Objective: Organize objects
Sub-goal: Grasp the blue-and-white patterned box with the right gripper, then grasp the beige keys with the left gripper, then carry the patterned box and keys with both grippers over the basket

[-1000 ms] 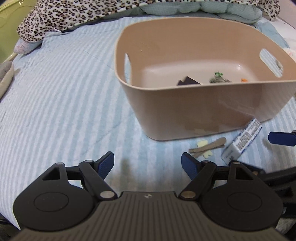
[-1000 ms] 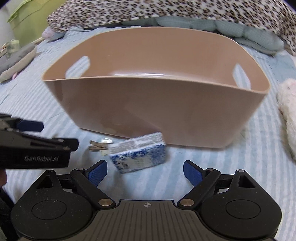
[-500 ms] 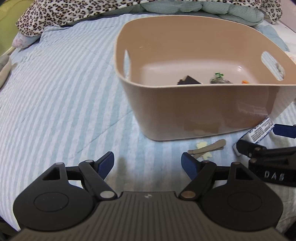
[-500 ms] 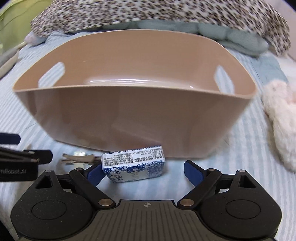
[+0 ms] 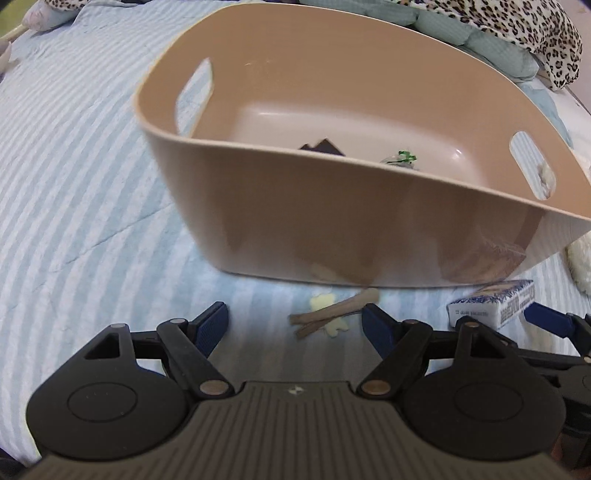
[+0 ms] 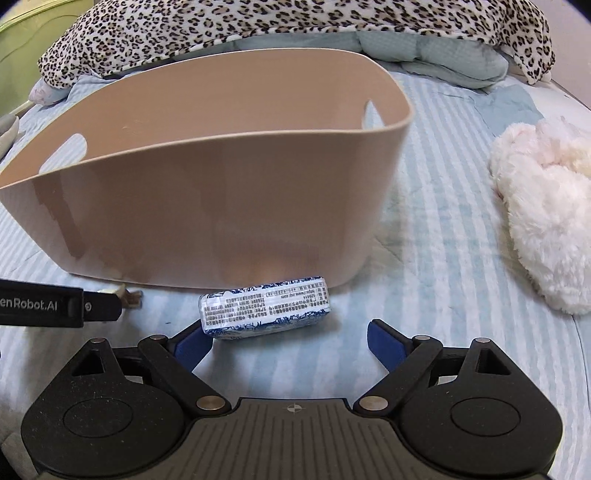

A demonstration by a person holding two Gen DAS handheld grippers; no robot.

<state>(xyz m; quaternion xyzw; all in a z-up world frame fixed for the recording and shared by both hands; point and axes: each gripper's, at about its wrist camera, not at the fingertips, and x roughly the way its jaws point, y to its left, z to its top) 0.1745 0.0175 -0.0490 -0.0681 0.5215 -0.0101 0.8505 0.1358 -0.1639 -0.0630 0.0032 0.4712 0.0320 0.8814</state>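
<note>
A tan plastic bin stands on the striped bed; it also shows in the right wrist view. It holds a dark object and a green-tipped item. A blue-and-white packet lies on the bed before the bin, also in the left wrist view. A brown hair clip with a cream piece lies by the bin. My left gripper is open, just before the clip. My right gripper is open, close before the packet, its left finger beside the packet's end.
A fluffy white plush lies to the right on the bed. A leopard-print blanket and a teal quilt are piled behind the bin. The left gripper's body reaches in at the left of the right wrist view.
Both grippers have moved closer to the bin and lower. The packet now lies right before my right gripper's fingers. The clip now lies right before my left gripper.
</note>
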